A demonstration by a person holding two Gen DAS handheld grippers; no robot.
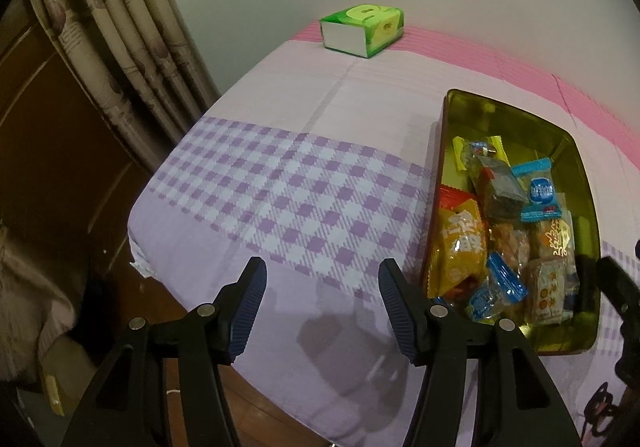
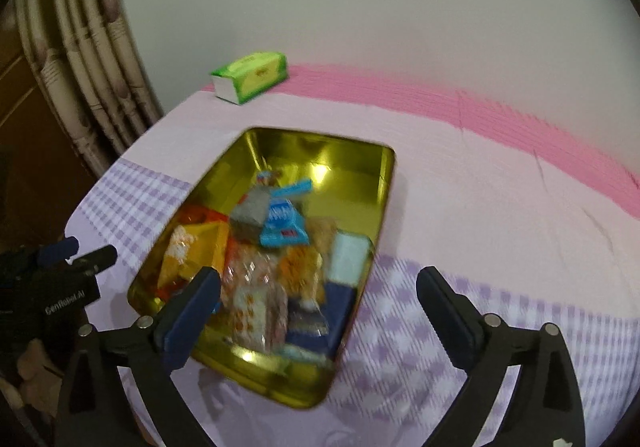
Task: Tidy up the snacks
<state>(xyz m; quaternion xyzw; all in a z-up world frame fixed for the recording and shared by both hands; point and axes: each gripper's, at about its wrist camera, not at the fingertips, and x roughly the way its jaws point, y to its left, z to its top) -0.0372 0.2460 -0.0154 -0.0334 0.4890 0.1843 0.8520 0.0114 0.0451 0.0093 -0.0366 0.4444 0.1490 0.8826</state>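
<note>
Right wrist view shows the right gripper [image 2: 318,299] spread wide and empty above the near end of the gold tin [image 2: 384,183] heaped with snacks [image 2: 280,223], left gripper [image 1: 322,295] likewise apart; risk: loosely piled packets spilling over the low rim if nudged.

Gold tin [image 1: 472,115]: rect., shiny inside, lid off, flat on purple-check cloth. Holds loose heap of wrapped snacks [image 1: 508,239]: yellow bag [image 1: 460,247], blue packs, orange & clear wrappers, piled at near end; far end bare.
</note>
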